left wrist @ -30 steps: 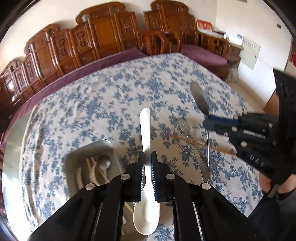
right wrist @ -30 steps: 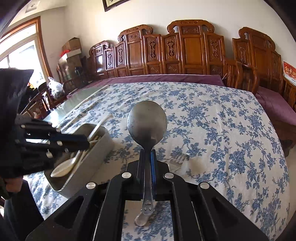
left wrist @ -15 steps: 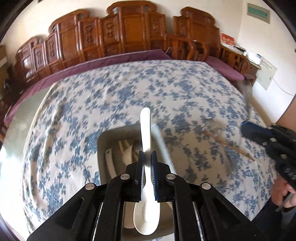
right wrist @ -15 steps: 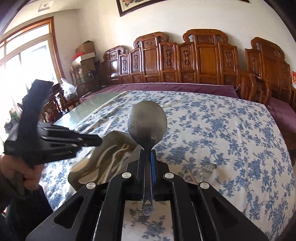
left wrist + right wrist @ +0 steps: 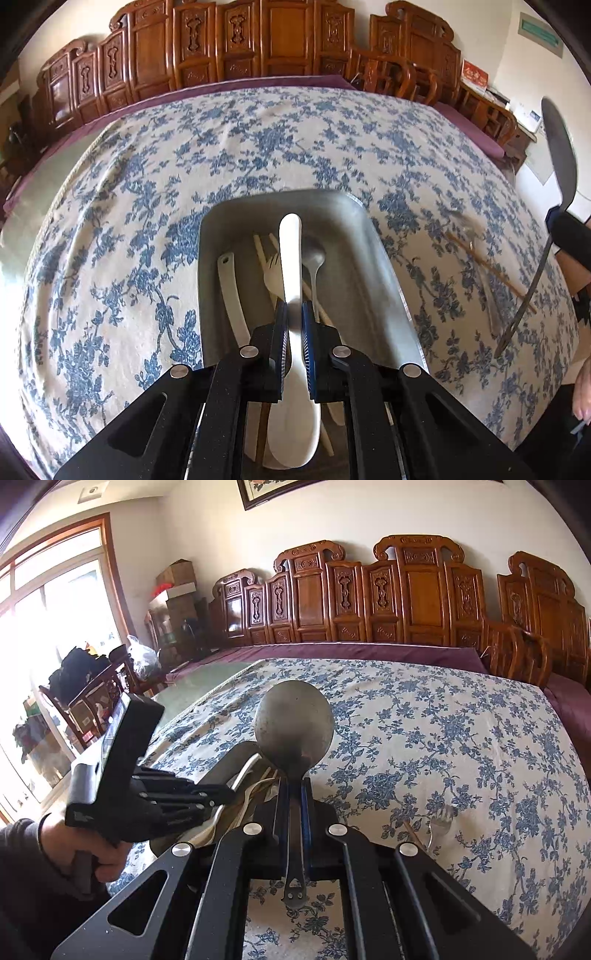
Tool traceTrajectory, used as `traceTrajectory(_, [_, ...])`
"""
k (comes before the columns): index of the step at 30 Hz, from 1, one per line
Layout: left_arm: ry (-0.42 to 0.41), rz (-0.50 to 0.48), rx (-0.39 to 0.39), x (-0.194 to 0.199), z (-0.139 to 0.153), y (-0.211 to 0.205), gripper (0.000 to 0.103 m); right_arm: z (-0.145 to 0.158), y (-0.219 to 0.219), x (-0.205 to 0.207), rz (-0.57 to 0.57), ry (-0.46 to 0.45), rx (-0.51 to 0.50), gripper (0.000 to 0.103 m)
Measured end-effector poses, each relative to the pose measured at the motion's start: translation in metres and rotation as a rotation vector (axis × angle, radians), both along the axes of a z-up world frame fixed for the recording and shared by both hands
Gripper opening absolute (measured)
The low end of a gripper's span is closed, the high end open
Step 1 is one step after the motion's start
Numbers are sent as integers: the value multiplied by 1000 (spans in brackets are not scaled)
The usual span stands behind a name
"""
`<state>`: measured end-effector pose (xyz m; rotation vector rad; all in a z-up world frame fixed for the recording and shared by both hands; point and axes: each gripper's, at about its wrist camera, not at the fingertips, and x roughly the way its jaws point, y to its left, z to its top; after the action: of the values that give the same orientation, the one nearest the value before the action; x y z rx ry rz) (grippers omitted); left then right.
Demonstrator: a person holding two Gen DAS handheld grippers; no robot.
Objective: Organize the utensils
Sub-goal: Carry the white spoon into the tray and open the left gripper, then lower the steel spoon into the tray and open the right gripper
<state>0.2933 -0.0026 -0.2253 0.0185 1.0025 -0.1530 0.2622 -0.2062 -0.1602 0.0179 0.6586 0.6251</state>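
Note:
My left gripper (image 5: 293,317) is shut on a white ceramic spoon (image 5: 290,258), handle pointing away, held over a grey metal tray (image 5: 373,266). In the tray lie a white spoon (image 5: 231,288), a pale fork (image 5: 272,273), chopsticks and a small metal spoon (image 5: 313,254). My right gripper (image 5: 294,794) is shut on the handle of a large metal spoon (image 5: 293,723), bowl up, above the table. That metal spoon (image 5: 559,155) also shows at the right edge of the left wrist view. The left gripper (image 5: 221,795) reaches over the tray (image 5: 229,764) in the right wrist view.
A metal fork (image 5: 441,818) and a chopstick (image 5: 487,267) lie on the blue floral tablecloth (image 5: 258,147) right of the tray. Carved wooden chairs (image 5: 417,590) line the far side. A hand (image 5: 99,856) holds the left gripper's handle.
My left gripper has carried the white spoon leftwards and down, from beside the tray to directly over it. The right gripper lifted the metal spoon a little and drew nearer the tray.

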Motion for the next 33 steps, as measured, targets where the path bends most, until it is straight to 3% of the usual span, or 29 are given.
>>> traceTrajectory(6, [15,10,1,0,-4,5,8,3,11,-3,18,-7,-6,7])
traceTrajectory(12, [-27,19,0,-5,8,9,16,10,22,-4,22,-14,-14,7])
traceTrajectory(23, [-106,61,-6,-14,31,39,16,24,58,4,49,-9,23,7])
traceTrajectory(33, [-128,111,-10,-16,36,69,16,-9,103,18,74,82,-35,7])
